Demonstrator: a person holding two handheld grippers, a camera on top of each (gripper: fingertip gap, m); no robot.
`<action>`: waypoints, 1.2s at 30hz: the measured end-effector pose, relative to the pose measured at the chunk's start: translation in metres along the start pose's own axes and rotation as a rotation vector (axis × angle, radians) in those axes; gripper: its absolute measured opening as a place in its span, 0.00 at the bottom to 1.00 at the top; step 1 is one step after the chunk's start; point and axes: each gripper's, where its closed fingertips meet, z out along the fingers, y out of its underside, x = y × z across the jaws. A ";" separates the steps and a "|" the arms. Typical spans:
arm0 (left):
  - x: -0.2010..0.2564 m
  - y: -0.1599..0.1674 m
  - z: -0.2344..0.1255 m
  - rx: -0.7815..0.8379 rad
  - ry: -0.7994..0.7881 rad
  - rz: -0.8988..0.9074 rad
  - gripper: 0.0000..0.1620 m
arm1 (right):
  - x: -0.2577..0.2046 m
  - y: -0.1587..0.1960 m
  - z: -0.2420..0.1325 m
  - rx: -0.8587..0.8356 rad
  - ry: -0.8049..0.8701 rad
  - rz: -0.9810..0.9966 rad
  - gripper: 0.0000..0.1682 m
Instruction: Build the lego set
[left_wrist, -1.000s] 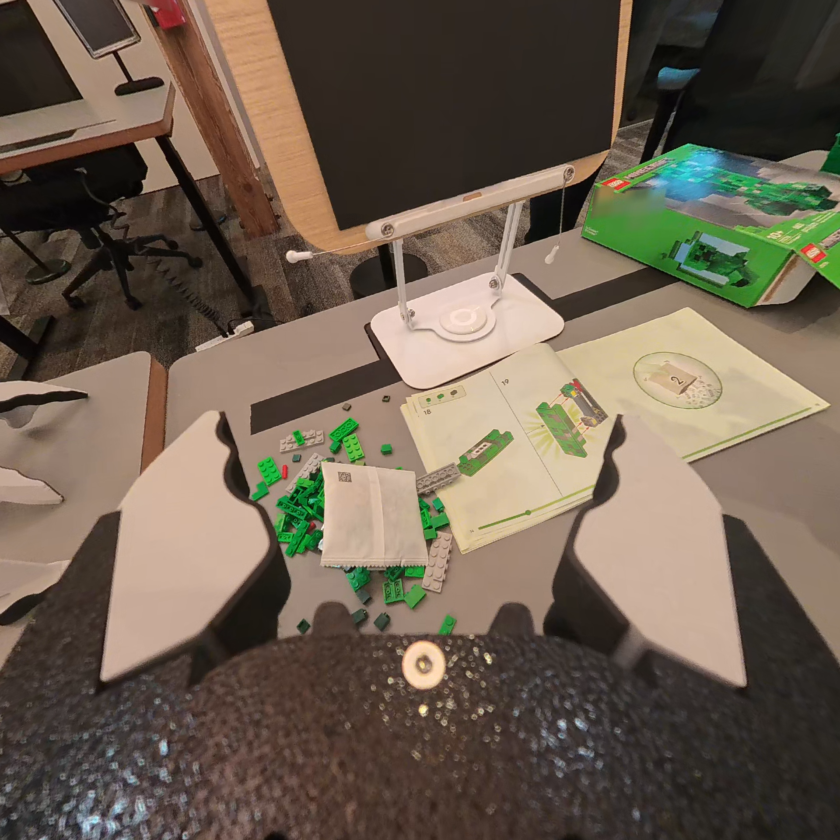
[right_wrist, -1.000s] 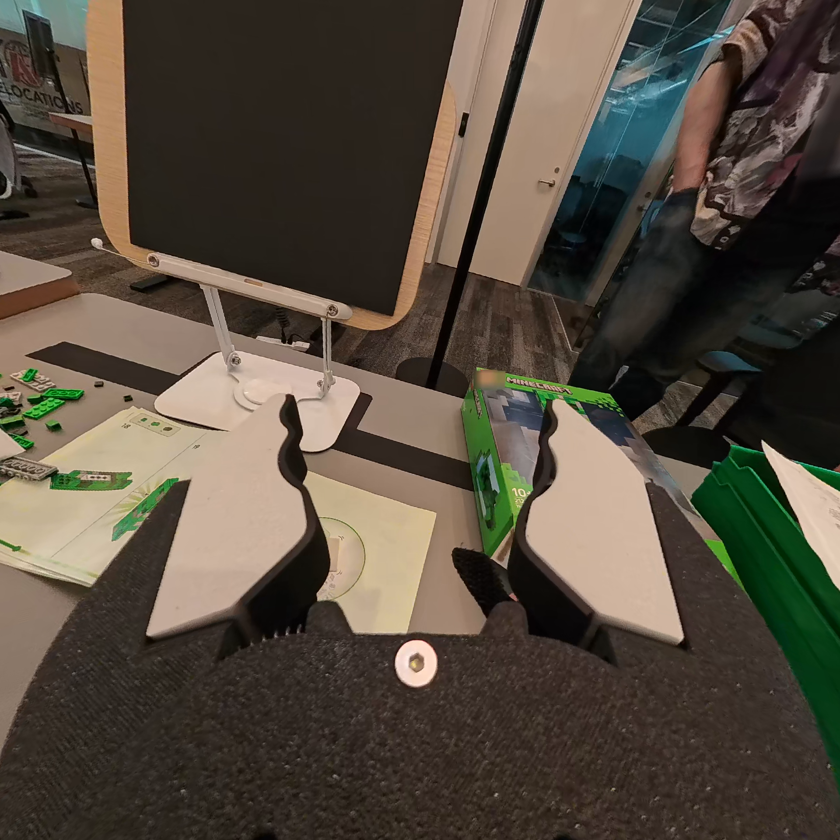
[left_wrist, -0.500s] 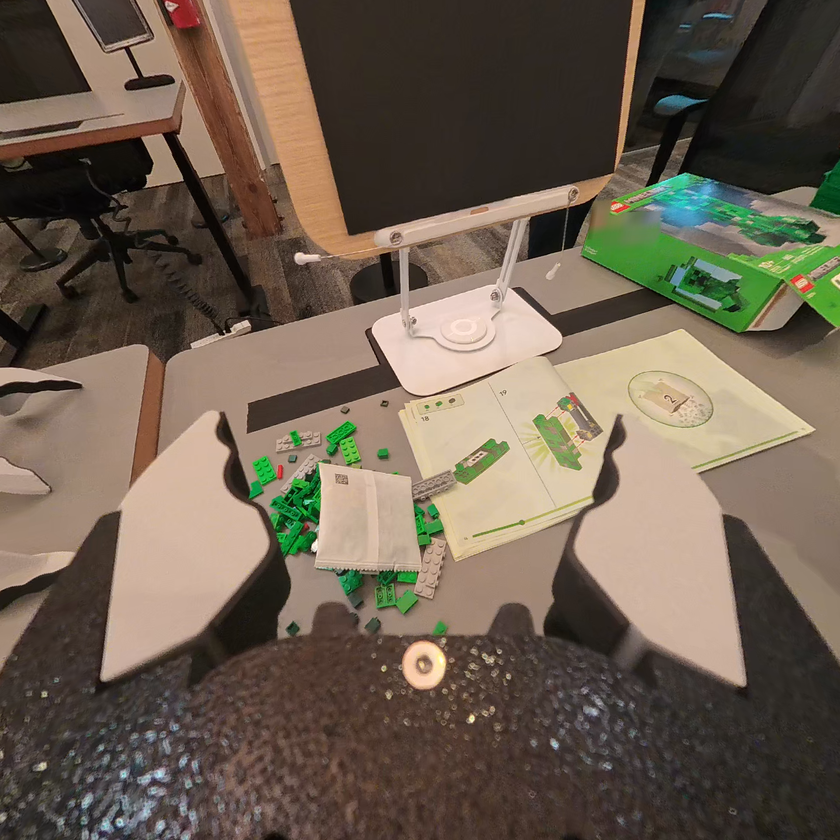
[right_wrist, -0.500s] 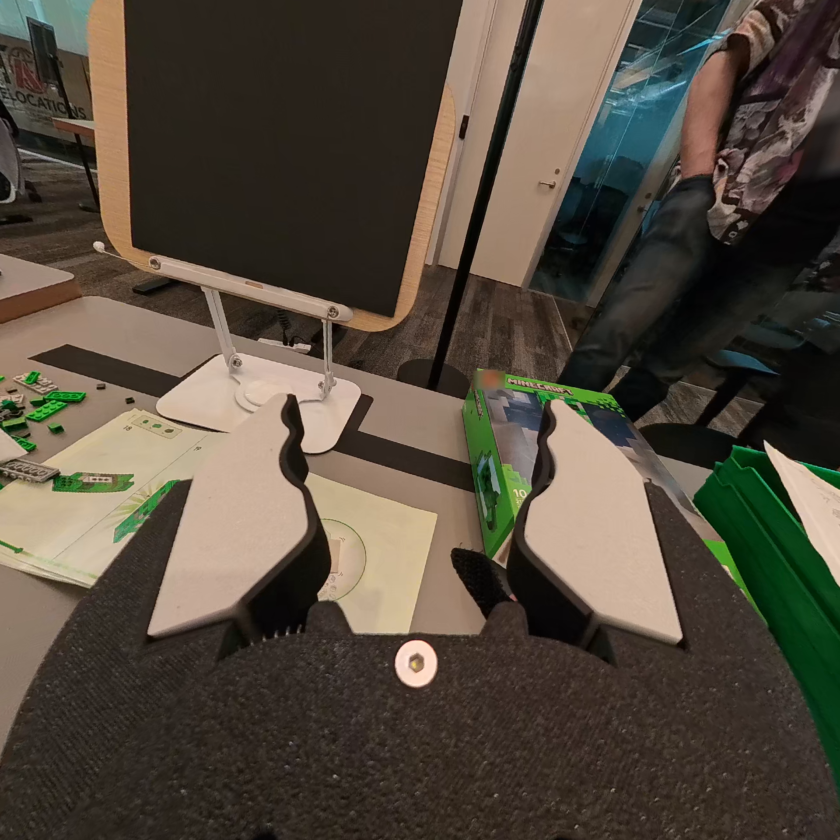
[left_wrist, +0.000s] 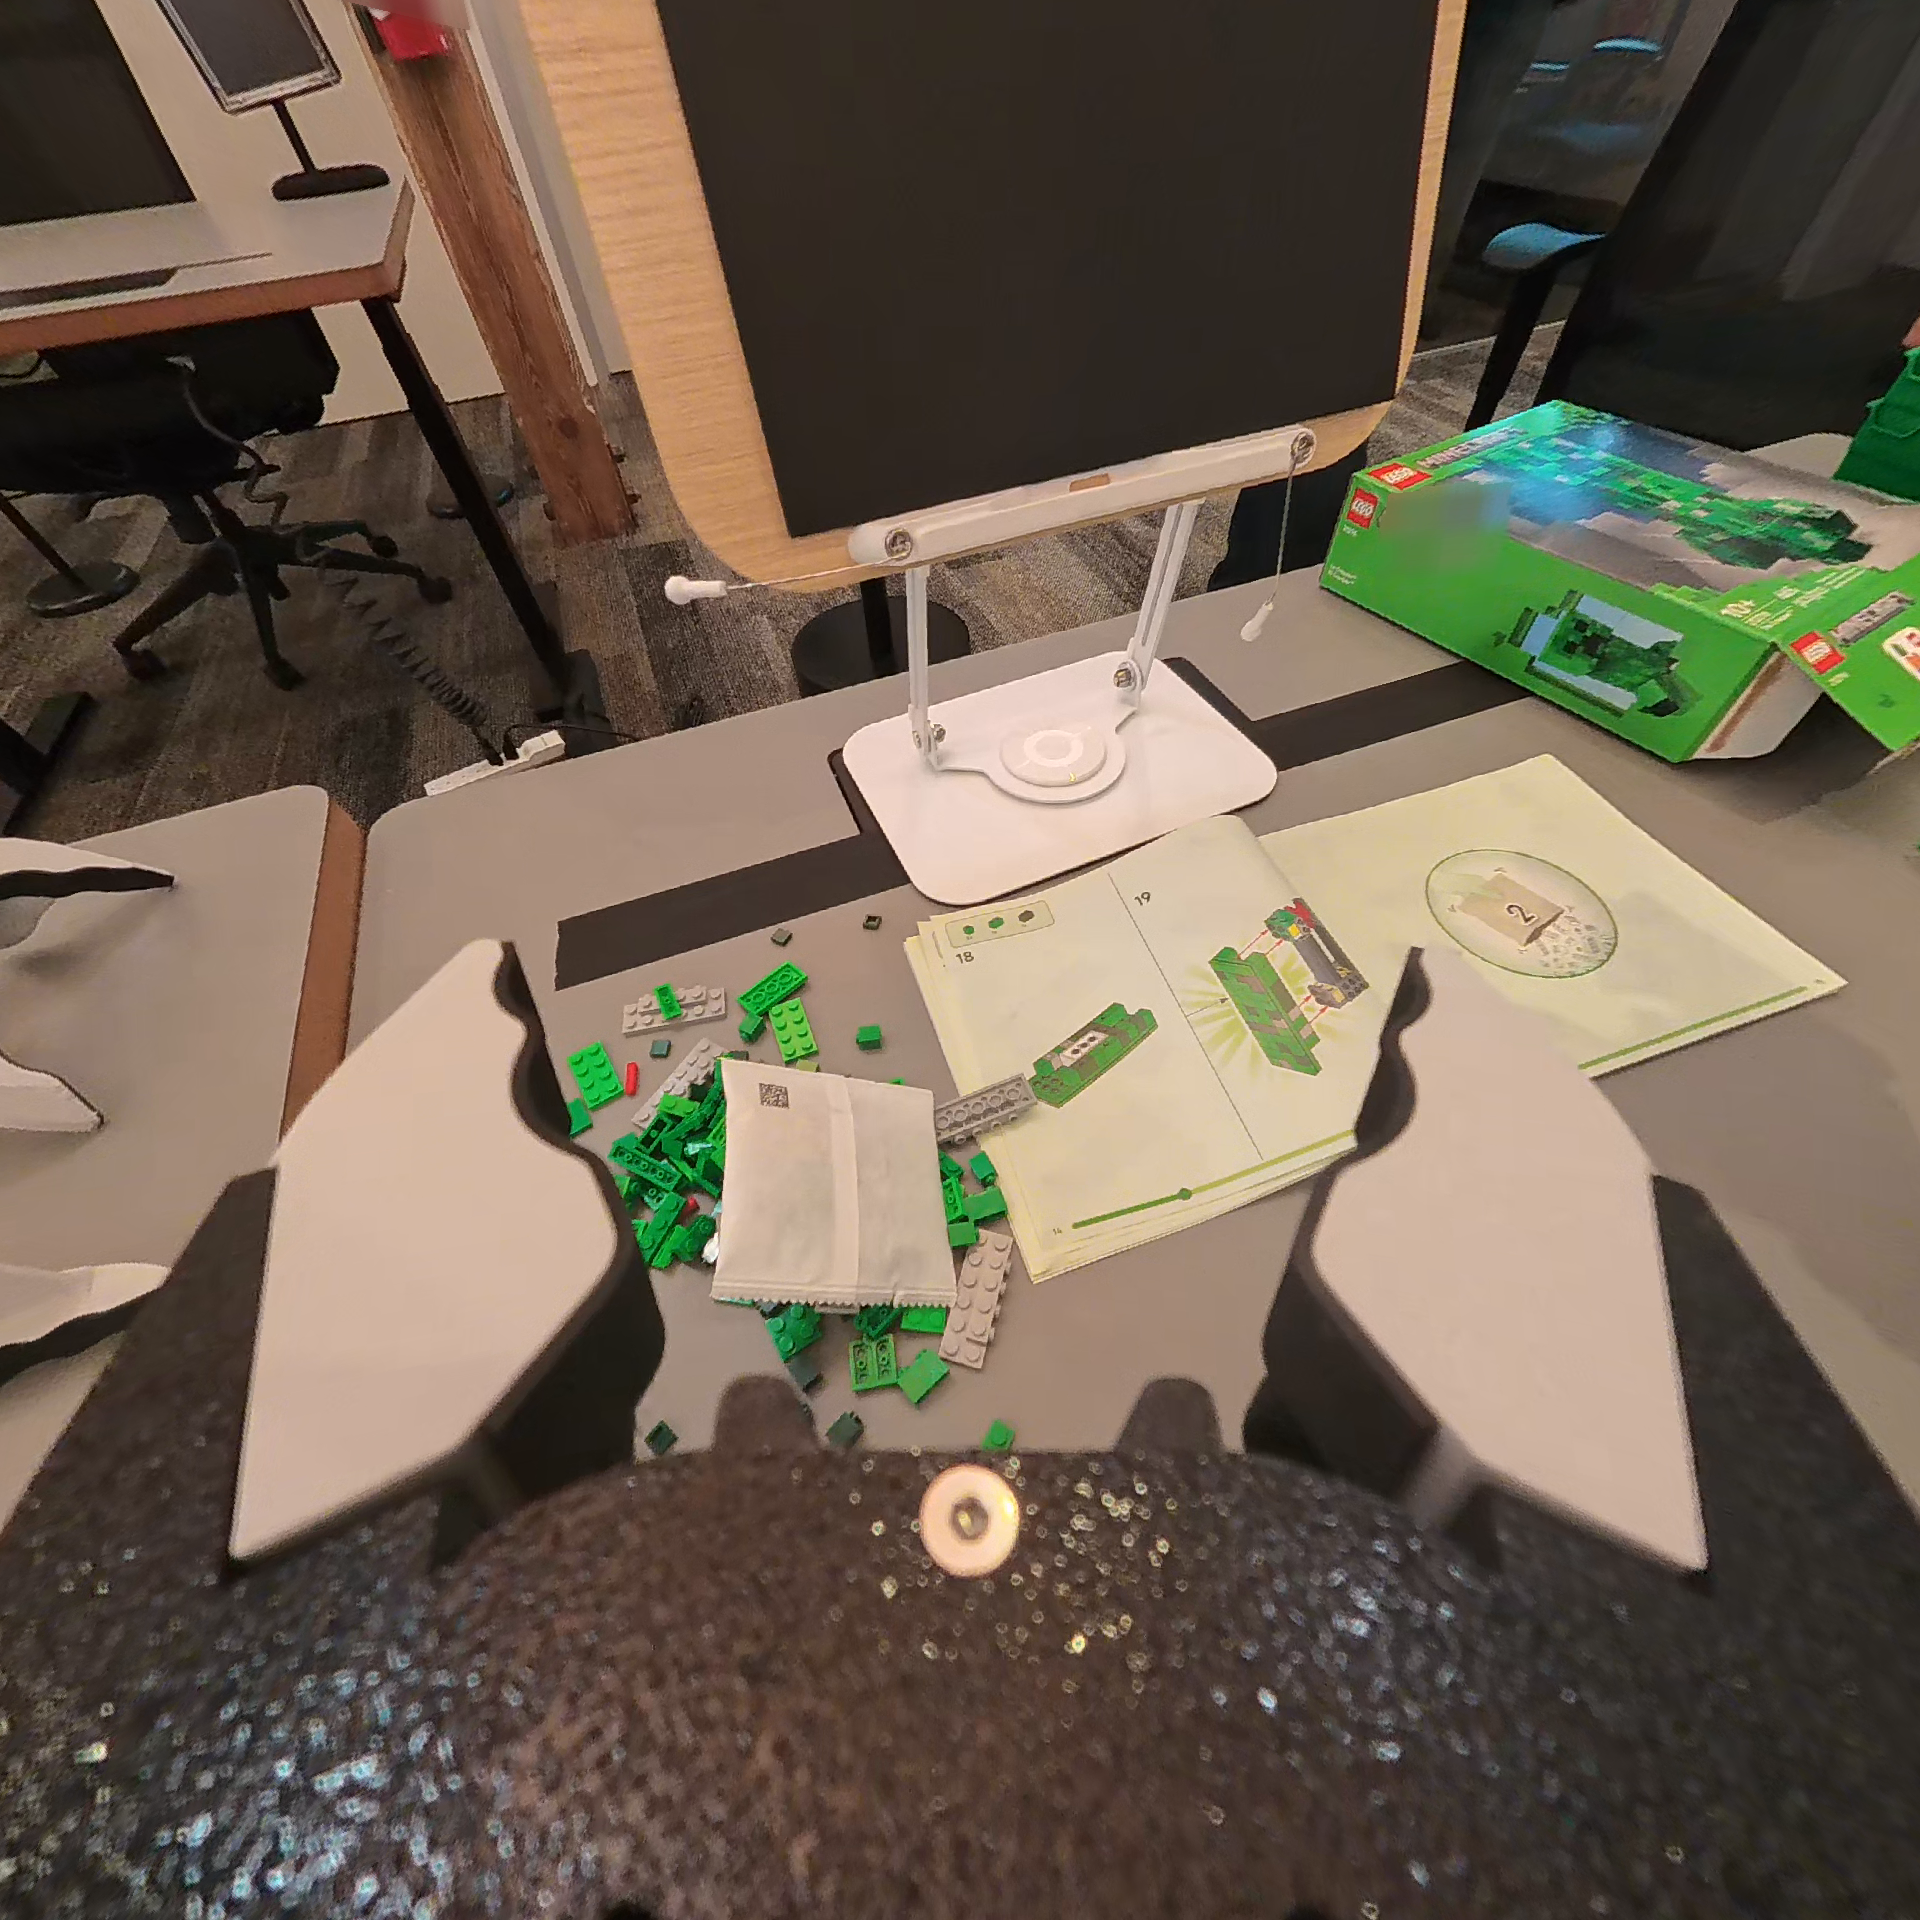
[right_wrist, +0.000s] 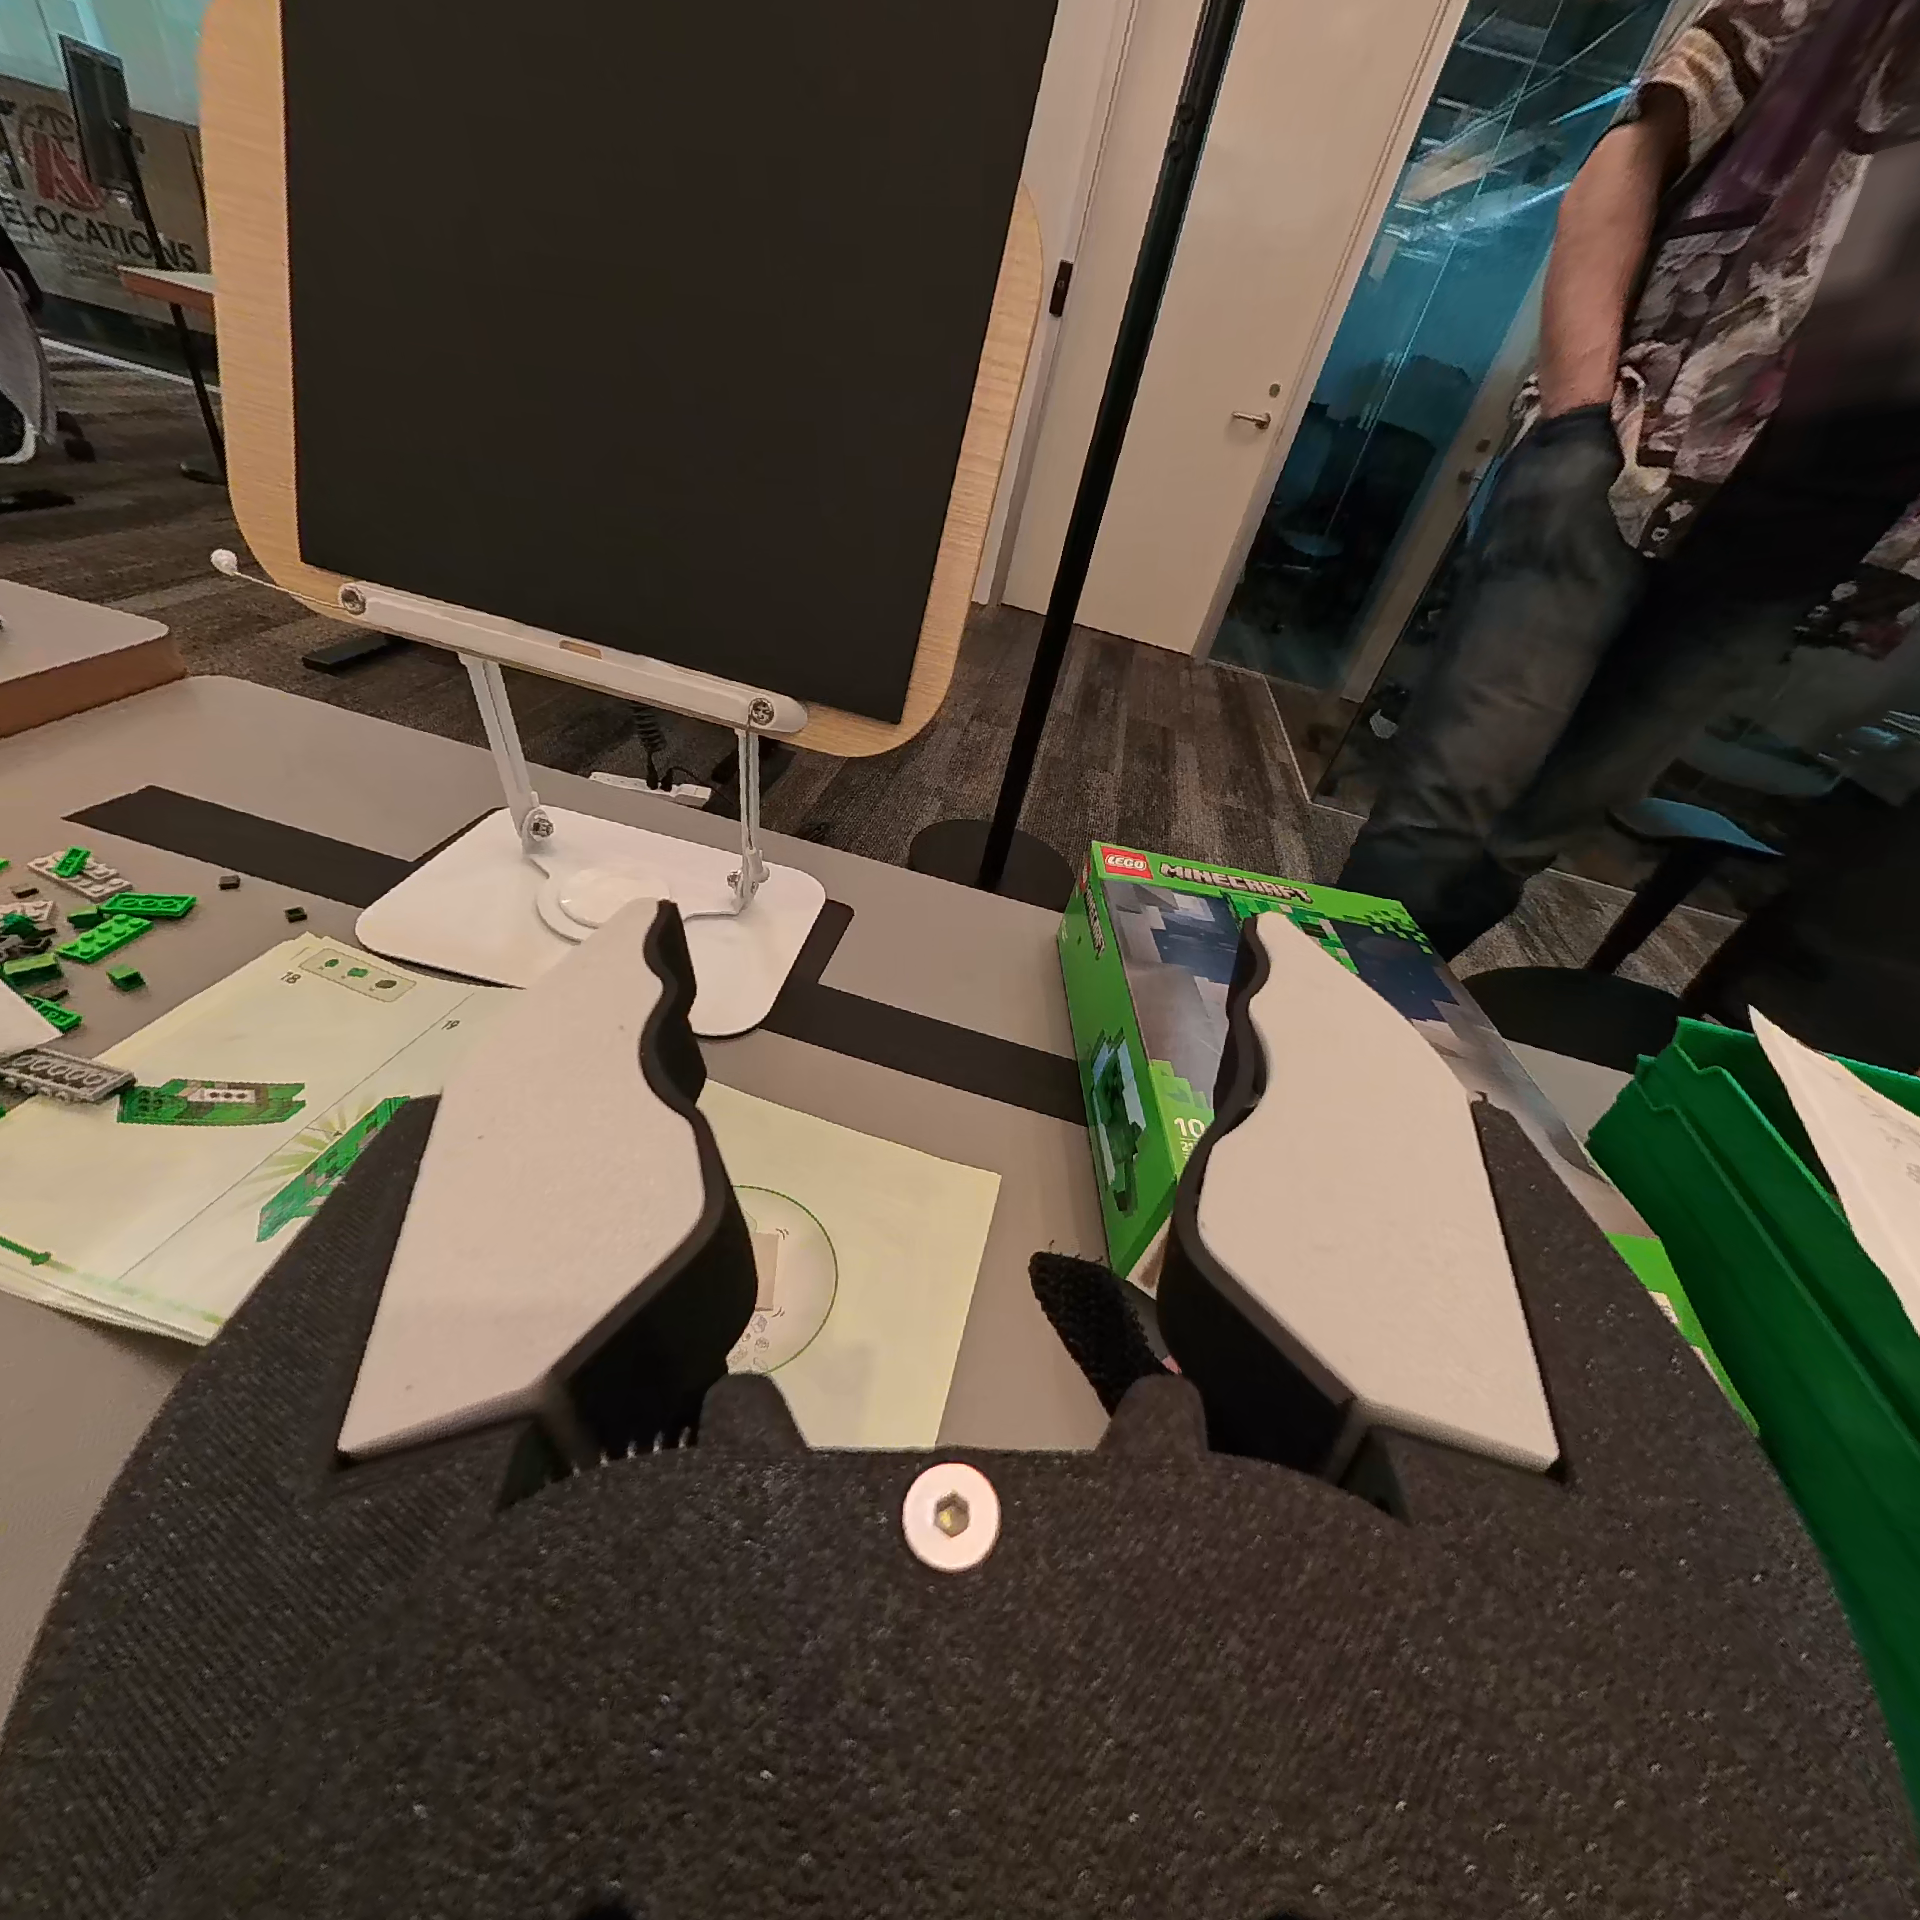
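A pile of green and grey lego pieces (left_wrist: 675, 1143) lies on the grey table, partly under a white paper bag (left_wrist: 831, 1195). The open instruction booklet (left_wrist: 1132, 1049) lies to its right, with a grey plate (left_wrist: 982, 1110) and a small green build (left_wrist: 1091, 1055) on its left page. My left gripper (left_wrist: 956, 956) is open and empty, held above the pile. My right gripper (right_wrist: 961, 930) is open and empty, above the booklet's right page (right_wrist: 873, 1236) and beside the green lego box (right_wrist: 1164, 997). The pile also shows at far left in the right wrist view (right_wrist: 94, 925).
A white stand (left_wrist: 1060, 769) holding a dark board sits at the table's far edge. The green lego box (left_wrist: 1621, 582) lies at far right. A green bin (right_wrist: 1787, 1247) stands at right. A person (right_wrist: 1662, 416) stands beyond the table. A second table (left_wrist: 156, 935) adjoins at left. The grey plate (left_wrist: 982, 1110) is about 20 cm from my left fingertips and 35 cm from my right. Look for it in the right wrist view (right_wrist: 63, 1077) too.
The left gripper has pulled back and risen slightly, so the pile sits a bit farther off. The right gripper has barely moved. The person behind the table shifted.
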 end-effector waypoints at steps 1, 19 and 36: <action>0.000 0.000 0.000 0.001 0.000 0.000 0.91 | 0.000 0.000 0.000 0.000 0.000 0.000 0.58; -0.031 -0.058 -0.047 0.385 -0.112 -0.140 0.89 | 0.073 -0.019 -0.047 0.166 0.304 0.082 0.58; -0.009 -0.053 -0.054 0.329 0.029 -0.070 0.05 | 0.060 -0.022 -0.054 0.184 0.177 0.139 0.04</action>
